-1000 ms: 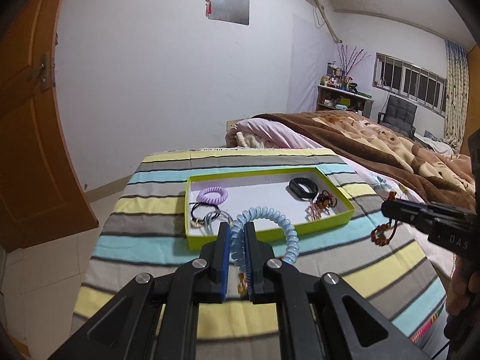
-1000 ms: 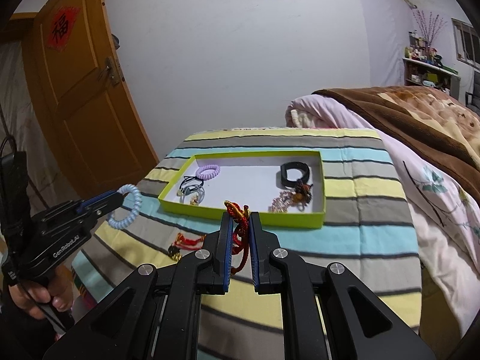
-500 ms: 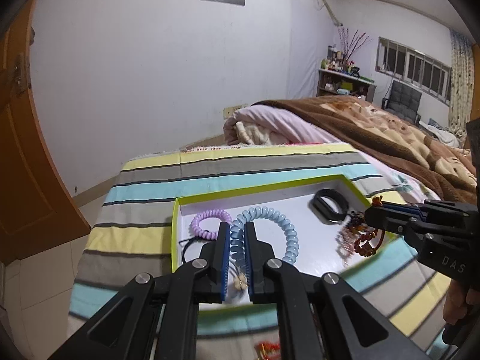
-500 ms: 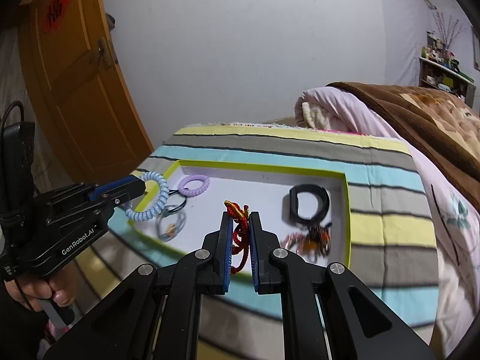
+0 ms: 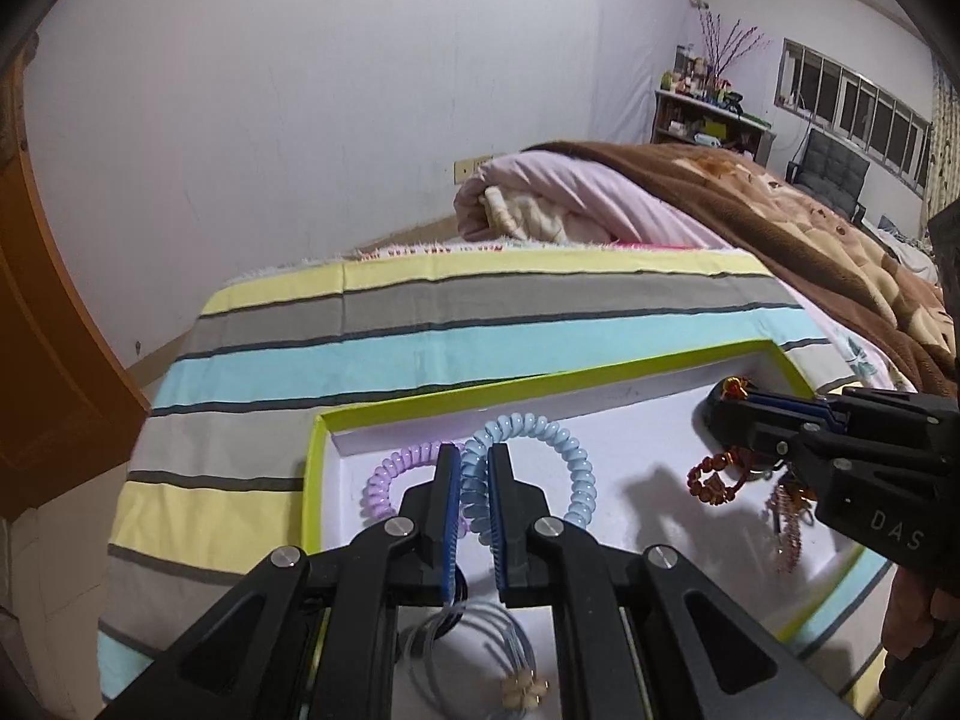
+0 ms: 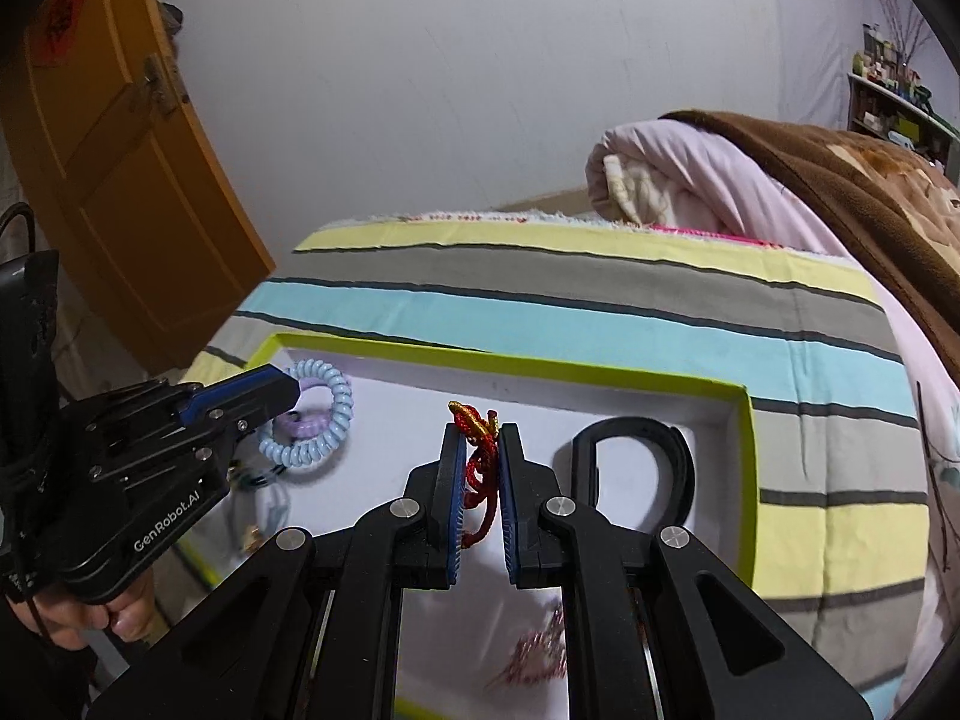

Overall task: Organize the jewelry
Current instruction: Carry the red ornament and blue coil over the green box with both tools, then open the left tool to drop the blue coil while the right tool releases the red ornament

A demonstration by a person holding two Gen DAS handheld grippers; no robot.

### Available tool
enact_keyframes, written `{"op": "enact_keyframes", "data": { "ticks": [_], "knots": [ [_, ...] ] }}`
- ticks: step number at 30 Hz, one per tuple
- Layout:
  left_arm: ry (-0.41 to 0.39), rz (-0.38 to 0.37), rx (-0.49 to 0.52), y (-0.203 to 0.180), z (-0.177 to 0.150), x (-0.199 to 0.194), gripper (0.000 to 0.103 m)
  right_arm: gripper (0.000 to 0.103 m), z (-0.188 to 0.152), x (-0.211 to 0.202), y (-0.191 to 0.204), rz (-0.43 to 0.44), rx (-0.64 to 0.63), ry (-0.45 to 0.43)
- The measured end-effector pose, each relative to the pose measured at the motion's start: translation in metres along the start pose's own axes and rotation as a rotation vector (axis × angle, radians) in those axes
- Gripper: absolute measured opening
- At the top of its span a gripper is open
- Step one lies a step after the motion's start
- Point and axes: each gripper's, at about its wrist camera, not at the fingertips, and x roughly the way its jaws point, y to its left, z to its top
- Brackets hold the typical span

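Here the left gripper [image 5: 474, 483], tilted down, pinches a blue coil band [image 5: 561, 450] above the green-rimmed tray [image 5: 540, 381]. The right gripper [image 6: 483, 474] clamps a red cord bracelet [image 6: 477, 456] over the same tray. The grippers hide part of the tray's contents.

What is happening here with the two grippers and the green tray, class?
A person is sorting jewelry with a handheld gripper in each hand. The left gripper is shut on a blue coil bracelet, and the right gripper is shut on a red cord bracelet. Both hang over the green tray on the striped cloth. A purple coil bracelet, a black band and other pieces already lie inside it.
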Motion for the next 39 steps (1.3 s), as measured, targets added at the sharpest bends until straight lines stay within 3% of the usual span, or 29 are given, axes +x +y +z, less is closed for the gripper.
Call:
{"op": "enact_keyframes", "data": {
  "ticks": [11, 16, 24, 39],
  "knots": [
    [0.045, -0.036, -0.011, -0.001, 0.002, 0.023, 0.009, 0.011, 0.004, 0.025, -0.015, -0.041, 0.024, 0.058],
    [0.032, -0.038, -0.017, -0.001, 0.001, 0.022, 0.009, 0.028, 0.003, 0.022, -0.014, -0.041, 0.01, 0.045],
    [0.008, -0.053, -0.044, 0.003, -0.001, 0.01, 0.009, 0.028, 0.003, 0.011, -0.005, -0.043, -0.027, 0.013],
    [-0.099, -0.066, -0.057, 0.009, -0.038, -0.075, 0.009, 0.028, -0.033, -0.062, 0.016, -0.012, -0.044, -0.094]
  ]
}}
